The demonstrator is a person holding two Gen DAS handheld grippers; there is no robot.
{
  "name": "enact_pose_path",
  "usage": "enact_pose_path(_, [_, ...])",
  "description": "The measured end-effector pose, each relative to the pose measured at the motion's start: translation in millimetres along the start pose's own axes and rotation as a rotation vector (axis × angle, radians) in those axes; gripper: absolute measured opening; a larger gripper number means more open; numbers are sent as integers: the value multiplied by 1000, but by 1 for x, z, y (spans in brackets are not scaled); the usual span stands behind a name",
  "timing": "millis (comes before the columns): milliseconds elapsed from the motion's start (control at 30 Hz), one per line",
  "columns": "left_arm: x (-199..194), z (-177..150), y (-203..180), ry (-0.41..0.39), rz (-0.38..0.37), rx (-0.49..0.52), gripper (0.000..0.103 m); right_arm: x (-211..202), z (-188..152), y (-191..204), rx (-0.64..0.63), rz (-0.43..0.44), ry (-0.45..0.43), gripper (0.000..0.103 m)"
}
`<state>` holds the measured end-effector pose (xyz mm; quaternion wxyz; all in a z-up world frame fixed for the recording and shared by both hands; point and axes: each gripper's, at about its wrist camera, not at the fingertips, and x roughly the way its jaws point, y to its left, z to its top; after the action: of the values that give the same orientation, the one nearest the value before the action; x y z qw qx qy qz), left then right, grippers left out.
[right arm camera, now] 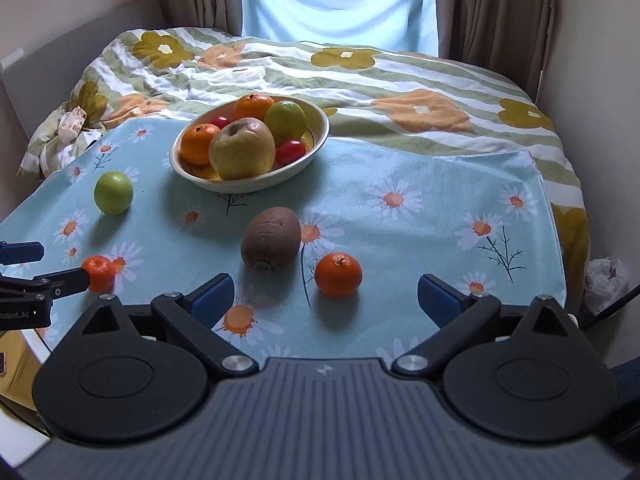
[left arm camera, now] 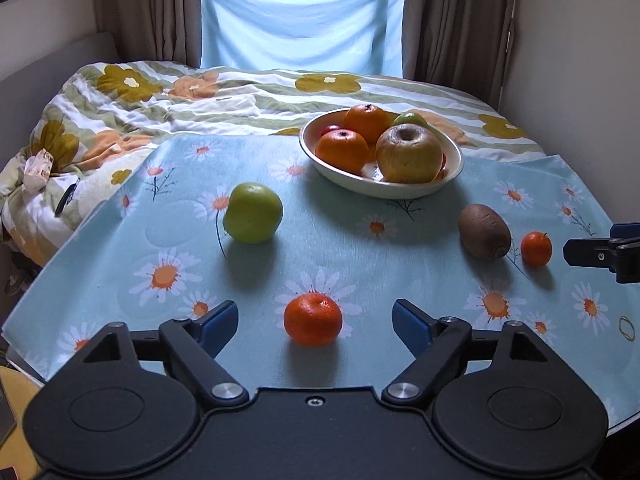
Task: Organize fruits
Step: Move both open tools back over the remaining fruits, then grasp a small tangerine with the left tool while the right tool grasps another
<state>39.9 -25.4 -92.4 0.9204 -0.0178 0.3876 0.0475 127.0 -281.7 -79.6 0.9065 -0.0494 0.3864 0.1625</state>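
Fruits are partly sitting in the bowl [left arm camera: 456,160]; apple [left arm camera: 252,213], kiwi [right arm camera: 271,239] and two tangerines [left arm camera: 313,319] are waiting outside. Both grippers, left gripper [left arm camera: 314,322] and right gripper [right arm camera: 326,294], are gaping, holding nothing.

**Colours and patterns, fruit set on bed**

Cloth [left arm camera: 360,216]: pale turquoise, white daisies with orange centres, thin dark sprigs. Quilt [left arm camera: 240,100]: white and sage stripes, mustard and peach flowers. Bowl [left arm camera: 400,190], upper right of frame: cream. Large apple [left arm camera: 408,154]: yellow-brown. Loose apple [left arm camera: 252,213]: green. Kiwi [left arm camera: 484,231]: brown. Near mandarin [left arm camera: 313,319] and small mandarin [left arm camera: 536,248]: orange. Fingers [left arm camera: 218,326]: black with blue pads. Curtains [left arm camera: 148,8]: brown; window drape [left arm camera: 300,16]: light blue.
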Motion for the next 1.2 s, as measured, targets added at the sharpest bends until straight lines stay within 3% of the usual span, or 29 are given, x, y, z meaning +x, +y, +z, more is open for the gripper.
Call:
enact_pose_path(167, [18, -4, -4, 10, 27, -23, 70, 24, -6, -8, -18, 10, 25, 103])
enact_pose_path(233, [24, -4, -6, 20, 38, -16, 61, 32, -7, -10, -21, 13, 37, 100])
enact_pose_path(433, [34, -5, -10, 39, 60, 0, 53, 48, -10, -14, -33, 30, 57, 90])
enact_pose_path(500, [35, -6, -11, 41, 79, 1, 43, 51, -10, -14, -33, 37, 59, 86])
enact_pose_path(833, [33, -7, -12, 52, 61, 26, 42, 61, -7, -13, -39, 51, 54, 69])
enact_pose_path(1000, [29, -10, -12, 56, 49, 23, 42, 66, -5, -14, -40, 57, 57, 52])
enact_pose_path(1200, [29, -10, -12, 57, 44, 23, 42, 68, -4, -13, -43, 51, 51, 52])
